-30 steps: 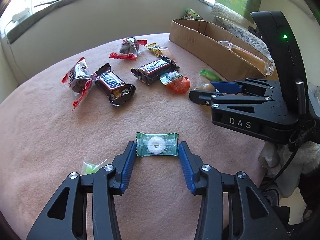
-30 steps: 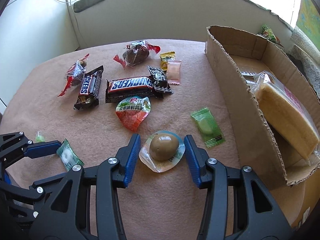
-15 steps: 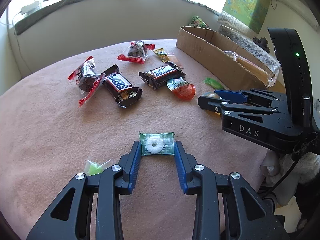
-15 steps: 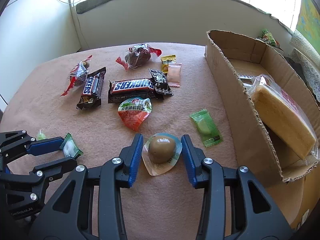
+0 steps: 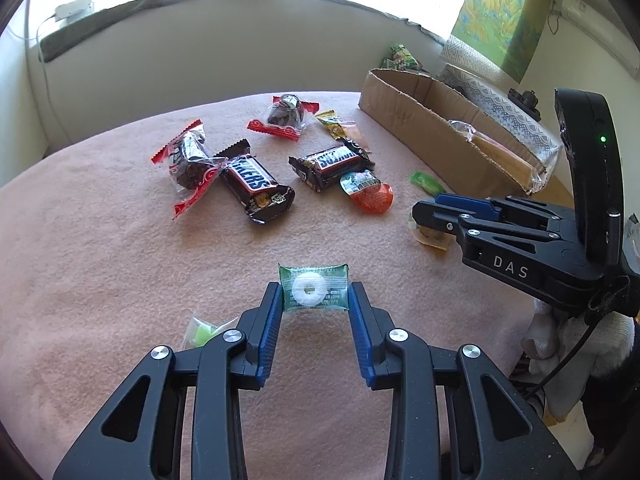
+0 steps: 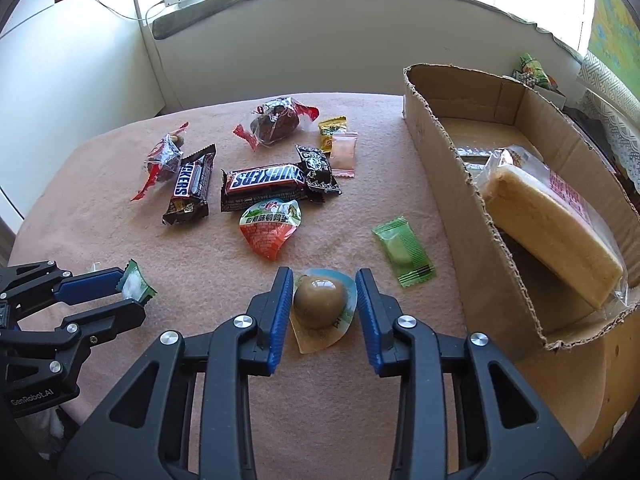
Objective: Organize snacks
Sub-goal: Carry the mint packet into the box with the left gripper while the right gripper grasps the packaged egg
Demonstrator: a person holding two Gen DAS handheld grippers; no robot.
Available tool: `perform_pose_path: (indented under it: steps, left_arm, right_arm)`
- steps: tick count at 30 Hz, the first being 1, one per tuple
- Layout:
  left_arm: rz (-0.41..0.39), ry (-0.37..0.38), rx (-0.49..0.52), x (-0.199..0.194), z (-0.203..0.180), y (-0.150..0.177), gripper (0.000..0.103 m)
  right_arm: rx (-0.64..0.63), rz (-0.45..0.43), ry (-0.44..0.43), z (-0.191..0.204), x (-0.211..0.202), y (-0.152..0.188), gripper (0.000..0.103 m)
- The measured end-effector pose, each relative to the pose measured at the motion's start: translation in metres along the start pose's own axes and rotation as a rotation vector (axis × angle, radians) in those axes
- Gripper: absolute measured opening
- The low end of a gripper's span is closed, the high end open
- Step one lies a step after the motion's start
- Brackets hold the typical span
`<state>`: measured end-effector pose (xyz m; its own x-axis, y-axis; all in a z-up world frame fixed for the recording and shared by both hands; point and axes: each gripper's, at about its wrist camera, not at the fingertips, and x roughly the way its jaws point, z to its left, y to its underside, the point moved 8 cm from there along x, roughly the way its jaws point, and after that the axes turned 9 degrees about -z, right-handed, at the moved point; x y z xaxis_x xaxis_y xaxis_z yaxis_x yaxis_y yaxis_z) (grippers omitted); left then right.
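My left gripper [image 5: 314,300] is shut on a green mint candy [image 5: 313,289] with a white ring inside, held a little above the pink cloth; it also shows in the right wrist view [image 6: 134,286]. My right gripper [image 6: 324,292] is shut on a packed brown egg [image 6: 320,306], lifted off the cloth; in the left wrist view the egg pack [image 5: 430,236] hangs under it. A cardboard box [image 6: 448,184] at the right holds a wrapped cake [image 6: 548,224].
On the pink cloth [image 6: 200,260] lie two Snickers bars [image 6: 264,180], red-wrapped dark cakes [image 6: 276,122], an orange egg pack [image 6: 270,228], a green sachet [image 6: 404,250], small yellow and pink sachets [image 6: 344,152]. A small green candy [image 5: 202,330] lies by my left fingers.
Both grippers closed on their snacks and rose from the cloth. The mint and the egg pack came up with them.
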<state>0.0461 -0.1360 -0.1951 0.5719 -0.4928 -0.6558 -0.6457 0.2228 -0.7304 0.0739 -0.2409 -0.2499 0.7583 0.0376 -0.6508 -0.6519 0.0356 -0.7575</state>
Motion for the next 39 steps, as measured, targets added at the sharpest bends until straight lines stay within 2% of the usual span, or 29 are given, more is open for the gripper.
perform_pose_path:
  steps: [8, 17, 28, 39]
  left_arm:
    - [-0.021, 0.004, 0.004, -0.003, -0.003, -0.015, 0.032]
    - [-0.075, 0.024, 0.001, 0.003, -0.014, -0.053, 0.032]
    - [-0.13, 0.076, 0.013, 0.024, -0.046, -0.109, 0.032]
    - [-0.134, 0.119, 0.035, 0.065, -0.084, -0.149, 0.032]
  right_arm:
    - [0.013, -0.047, -0.007, -0.003, -0.018, -0.014, 0.03]
    - [0.012, -0.14, 0.001, -0.022, -0.052, -0.05, 0.03]
    - [0.058, -0.189, 0.04, -0.075, -0.061, -0.08, 0.03]
    - [0.09, -0.198, 0.084, -0.131, -0.052, -0.099, 0.03]
